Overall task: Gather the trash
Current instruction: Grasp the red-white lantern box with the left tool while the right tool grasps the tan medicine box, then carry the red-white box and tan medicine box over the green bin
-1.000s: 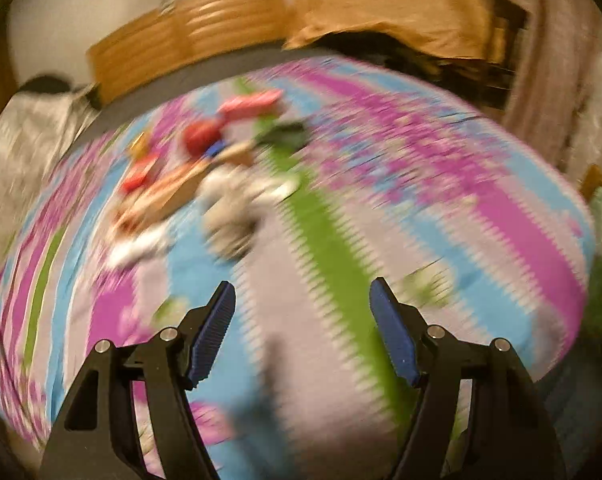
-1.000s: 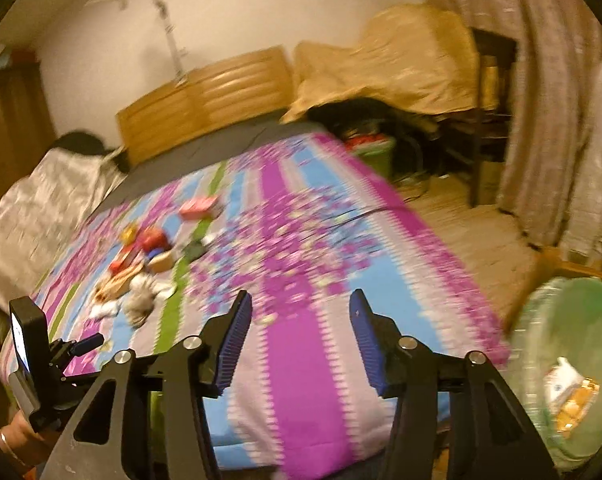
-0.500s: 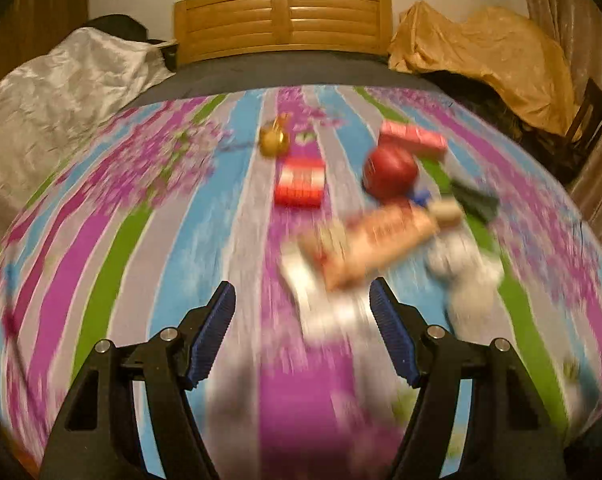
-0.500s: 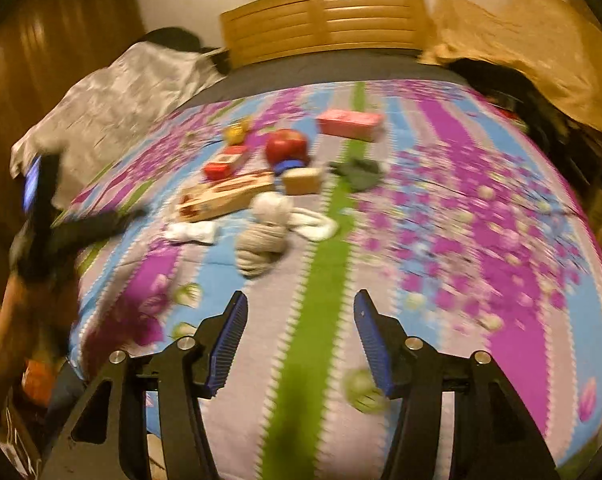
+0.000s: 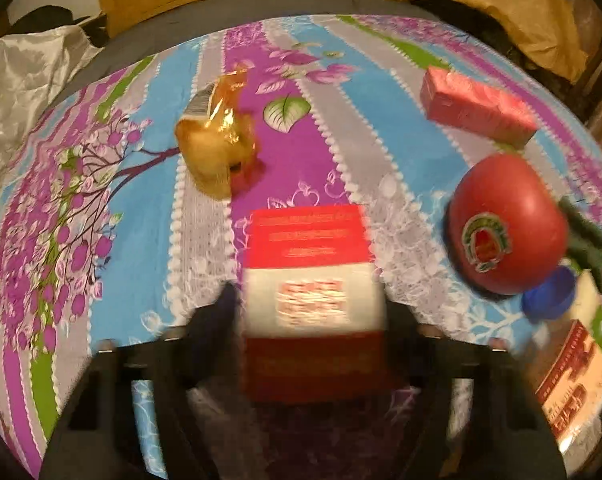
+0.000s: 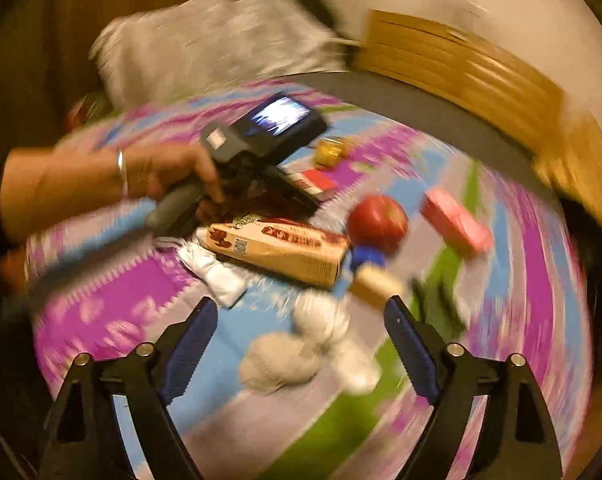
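Trash lies on a striped floral bedspread (image 5: 381,168). In the left wrist view a red and white carton (image 5: 311,280) sits between the fingers of my left gripper (image 5: 309,312), whose jaws stand on either side of it; the blur hides whether they press it. A crumpled gold wrapper (image 5: 217,152), a pink box (image 5: 475,106) and a red round pack (image 5: 505,236) lie beyond. My right gripper (image 6: 301,336) is open above crumpled white tissues (image 6: 301,348), near a long brown carton (image 6: 277,246).
A blue cap (image 5: 549,292), a dark green scrap (image 5: 585,236) and a tan block (image 6: 375,280) lie beside the red pack. A wooden headboard (image 6: 461,68) and a grey bundle (image 6: 221,44) stand behind the bed.
My left gripper has moved forward and down over the red and white carton, which now sits between its fingers. My right gripper has swung left and closer to the pile.
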The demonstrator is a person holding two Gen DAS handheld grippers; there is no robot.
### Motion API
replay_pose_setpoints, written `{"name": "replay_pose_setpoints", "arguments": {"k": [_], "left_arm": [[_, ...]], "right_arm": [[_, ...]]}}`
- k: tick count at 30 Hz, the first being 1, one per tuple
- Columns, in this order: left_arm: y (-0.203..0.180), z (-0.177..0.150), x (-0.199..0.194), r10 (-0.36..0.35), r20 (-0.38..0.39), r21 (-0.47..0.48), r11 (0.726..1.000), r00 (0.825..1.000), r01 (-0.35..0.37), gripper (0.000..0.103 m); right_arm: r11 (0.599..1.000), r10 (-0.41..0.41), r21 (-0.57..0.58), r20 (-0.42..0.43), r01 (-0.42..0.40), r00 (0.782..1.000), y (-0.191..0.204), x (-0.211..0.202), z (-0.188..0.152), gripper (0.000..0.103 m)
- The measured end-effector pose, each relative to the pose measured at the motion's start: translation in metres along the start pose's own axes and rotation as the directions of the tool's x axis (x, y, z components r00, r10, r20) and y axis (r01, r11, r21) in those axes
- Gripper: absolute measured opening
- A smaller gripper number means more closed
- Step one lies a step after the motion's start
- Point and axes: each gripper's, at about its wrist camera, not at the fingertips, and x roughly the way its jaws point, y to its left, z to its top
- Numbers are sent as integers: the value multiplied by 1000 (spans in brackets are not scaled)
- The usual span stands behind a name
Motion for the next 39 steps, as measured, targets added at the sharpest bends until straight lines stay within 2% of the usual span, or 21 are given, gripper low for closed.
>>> {"name": "replay_pose_setpoints", "arguments": {"k": [2, 7, 8, 9, 10, 13, 15, 16, 17, 19, 21, 22, 23, 25, 27, 28, 31, 33, 35, 37, 39], "left_arm": [[8, -1, -7, -58, -10, -14, 998, 998, 58, 54], [19, -16, -47, -21, 114, 4, 1000, 993, 20, 54], [22, -21, -56, 1, 139, -4, 1000, 990, 0, 54], [28, -24, -63, 17, 160, -15, 1000, 987, -15, 54], [35, -30, -72, 30, 186, -33, 999, 982, -24, 54], [52, -49, -88, 34, 206, -81, 997, 978, -18, 54], [62, -57, -89, 40, 199, -103, 994, 979, -19, 54], [66, -64, -91, 49, 193, -120, 992, 980, -26, 54], [68, -67, -92, 61, 189, -135, 990, 980, -35, 54], [75, -76, -99, 78, 194, -168, 985, 978, -46, 54], [78, -87, -112, 102, 204, -200, 978, 974, -61, 54], [77, -90, -117, 109, 208, -207, 976, 972, -65, 54], [76, -95, -123, 116, 216, -213, 975, 970, -70, 54], [67, -107, -139, 146, 234, -208, 973, 961, -97, 54], [54, -116, -151, 168, 248, -197, 973, 954, -120, 54], [46, -122, -158, 171, 255, -191, 974, 952, -123, 54], [19, -139, -175, 175, 270, -179, 975, 947, -129, 54], [0, -148, -186, 160, 280, -167, 979, 946, -116, 54], [-21, -159, -197, 147, 292, -151, 983, 945, -107, 54], [-42, -167, -207, 132, 293, -143, 985, 947, -93, 54], [-59, -174, -214, 115, 289, -138, 987, 950, -78, 54]], "right_arm": [[988, 25, -151, -40, -31, 999, -5, 26, 18, 89], [900, 115, -404, -148, -166, 982, -6, 74, 51, 89], [856, 121, -476, -193, -200, 974, -1, 87, 55, 90], [833, 116, -510, -214, -212, 970, 4, 92, 56, 90], [783, 125, -565, -267, -260, 956, 9, 103, 57, 90], [697, 70, -666, -308, -267, 949, 16, 126, 59, 90], [695, 81, -655, -339, -297, 937, 16, 137, 62, 86], [698, 87, -642, -365, -318, 927, 15, 142, 62, 75], [700, 79, -644, -360, -308, 930, 16, 141, 63, 63], [700, 76, -657, -322, -280, 944, 23, 128, 58, 61], [719, 55, -655, -280, -233, 958, 31, 109, 53, 61], [739, 49, -646, -232, -191, 971, 31, 85, 49, 61], [759, 49, -629, -200, -166, 979, 35, 68, 47, 61], [836, 60, -538, -116, -114, 991, 37, 15, 41, 61], [889, 77, -448, -57, -94, 995, 40, -29, 28, 61], [924, 75, -373, -32, -82, 997, 44, -55, 15, 61], [986, 50, -158, -9, -51, 999, 52, -101, -22, 61], [999, 26, -33, -3, -26, 1000, 54, -119, -44, 61], [991, -17, 131, -1, 17, 1000, 54, -136, -66, 61], [955, -78, 287, 6, 73, 997, 52, -152, -85, 61], [908, -103, 409, 20, 86, 994, 51, -162, -98, 61]]}}
